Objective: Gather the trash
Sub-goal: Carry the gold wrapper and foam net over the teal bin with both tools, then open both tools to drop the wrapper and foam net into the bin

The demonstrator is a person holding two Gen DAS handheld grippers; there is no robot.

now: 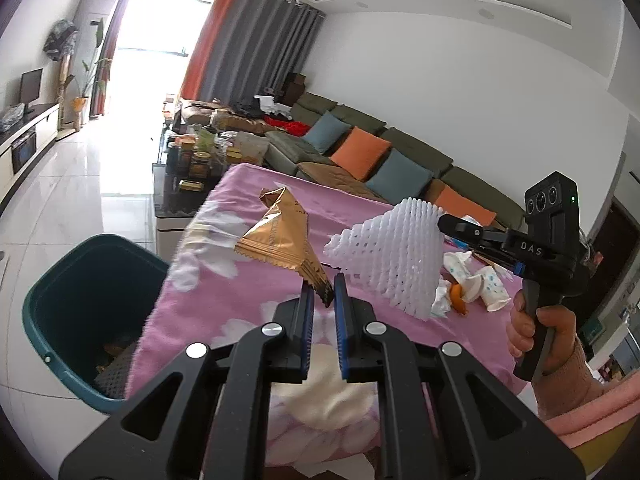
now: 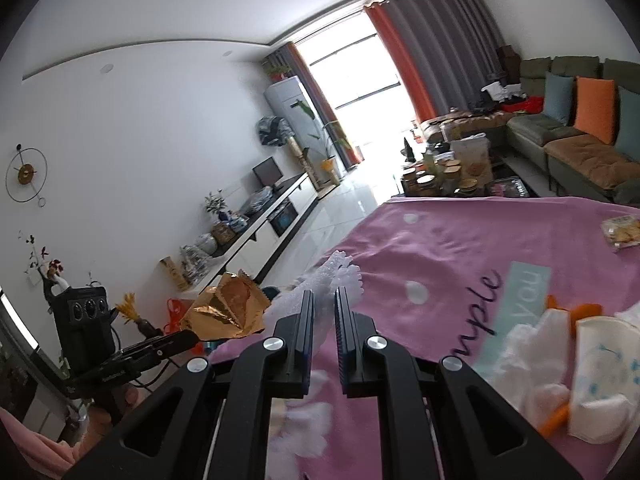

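Pink cloth (image 1: 224, 312): left tongs (image 1: 323, 294) pinch gold wrapper (image 1: 280, 240); right tongs (image 2: 324, 304) pinch foam net (image 2: 320, 280).

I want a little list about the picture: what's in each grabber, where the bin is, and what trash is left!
left gripper: shut on gold wrapper
right gripper: shut on white foam net
bin: dark green, on the floor beside the table, some trash already inside
table cover: pink with flowers
trash left: paper cups, tissues, orange peel
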